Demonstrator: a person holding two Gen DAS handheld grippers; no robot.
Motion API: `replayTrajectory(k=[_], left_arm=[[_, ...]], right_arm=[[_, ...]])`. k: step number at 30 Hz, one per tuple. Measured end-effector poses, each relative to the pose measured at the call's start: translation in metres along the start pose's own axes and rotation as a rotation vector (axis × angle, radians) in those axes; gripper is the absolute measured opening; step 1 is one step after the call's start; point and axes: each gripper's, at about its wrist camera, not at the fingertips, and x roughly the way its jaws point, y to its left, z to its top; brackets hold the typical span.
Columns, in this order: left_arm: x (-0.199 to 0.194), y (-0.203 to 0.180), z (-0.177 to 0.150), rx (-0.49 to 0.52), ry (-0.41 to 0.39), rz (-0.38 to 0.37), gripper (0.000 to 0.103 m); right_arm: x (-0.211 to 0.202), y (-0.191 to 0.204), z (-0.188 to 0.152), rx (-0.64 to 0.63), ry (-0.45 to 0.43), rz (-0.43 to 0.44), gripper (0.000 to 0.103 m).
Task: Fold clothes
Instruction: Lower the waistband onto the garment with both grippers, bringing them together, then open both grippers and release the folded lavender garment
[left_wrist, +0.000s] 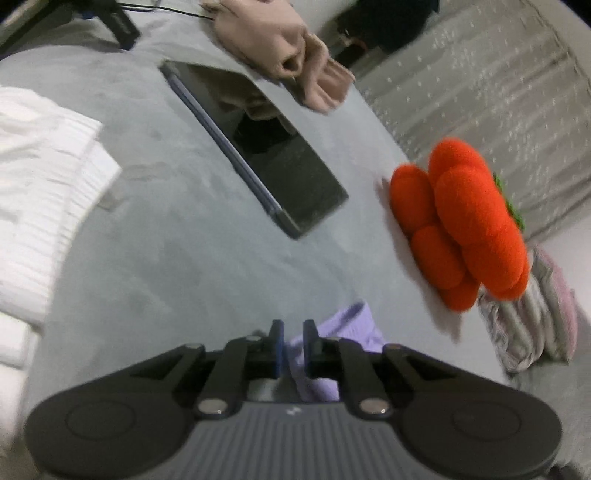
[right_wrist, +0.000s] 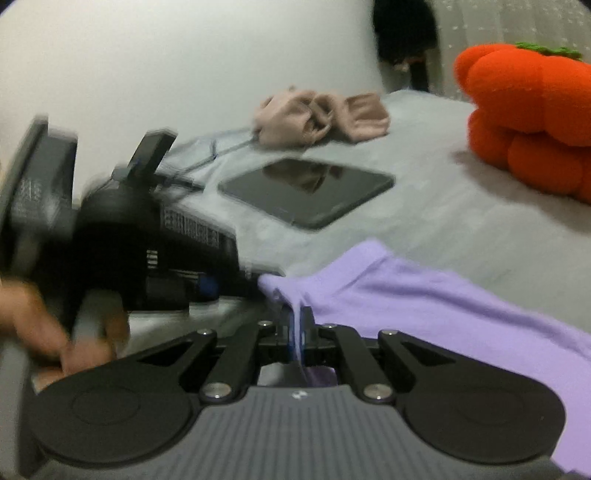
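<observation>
Between the right hand-held gripper (right_wrist: 296, 325) fingers, lilac garment (right_wrist: 424, 295) pinched.

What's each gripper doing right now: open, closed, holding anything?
Left gripper: fingers slightly apart, purple garment lies just past them; grip cannot be told.
Right gripper: closed, pinching an edge of the purple garment.

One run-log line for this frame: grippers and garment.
right gripper: shut on purple garment | left gripper: narrow gap, grasp unclear | tablet, orange plush on grey bed
</observation>
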Motion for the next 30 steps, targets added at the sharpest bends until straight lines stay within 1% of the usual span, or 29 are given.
replayTrajectory(k=[1,2,3,8,10,11,12,13,14,18,24,27,30], left_arm=[[-0.003,0.001,0.001,-0.004,0.003,-0.011,0.014],[-0.005,0.002,0.003,-0.007,0.005,-0.021,0.017],[-0.007,0.002,0.003,0.0,0.008,-0.027,0.021],[-0.014,-0.002,0.002,0.046,0.015,-0.064,0.022],[-0.014,-0.007,-0.001,0.081,0.021,-0.076,0.022],[-0.013,-0.009,-0.003,0.102,0.028,-0.077,0.023],[-0.01,-0.012,-0.005,0.122,0.037,-0.061,0.025],[-0.008,-0.015,-0.008,0.143,0.046,-0.046,0.029],[-0.006,-0.018,-0.01,0.163,0.054,-0.031,0.03],[-0.003,-0.027,-0.018,0.209,0.079,0.016,0.031],[-0.007,-0.032,-0.025,0.228,0.089,0.015,0.031],[-0.007,-0.038,-0.03,0.24,0.081,0.027,0.031],[-0.002,-0.045,-0.034,0.262,0.063,0.066,0.03]], right_arm=[[0.002,0.004,-0.003,-0.011,0.013,0.003,0.014],[0.002,0.007,-0.005,-0.021,0.022,0.007,0.016],[0.002,0.01,-0.008,-0.026,0.03,0.014,0.016],[-0.009,0.01,-0.01,0.03,0.06,0.102,0.018],[-0.021,0.01,-0.012,0.046,0.051,0.132,0.031],[-0.028,0.01,-0.013,0.049,0.044,0.139,0.032],[-0.035,0.009,-0.015,0.047,0.039,0.139,0.032],[-0.043,0.007,-0.017,0.046,0.034,0.136,0.032],[-0.05,0.002,-0.019,0.045,0.032,0.125,0.032],[-0.08,-0.022,-0.029,0.035,0.027,0.061,0.032],[-0.122,-0.062,-0.049,0.038,0.033,-0.036,0.032],[-0.137,-0.07,-0.06,0.019,0.046,-0.051,0.032],[-0.144,-0.074,-0.07,-0.007,0.065,-0.056,0.032]])
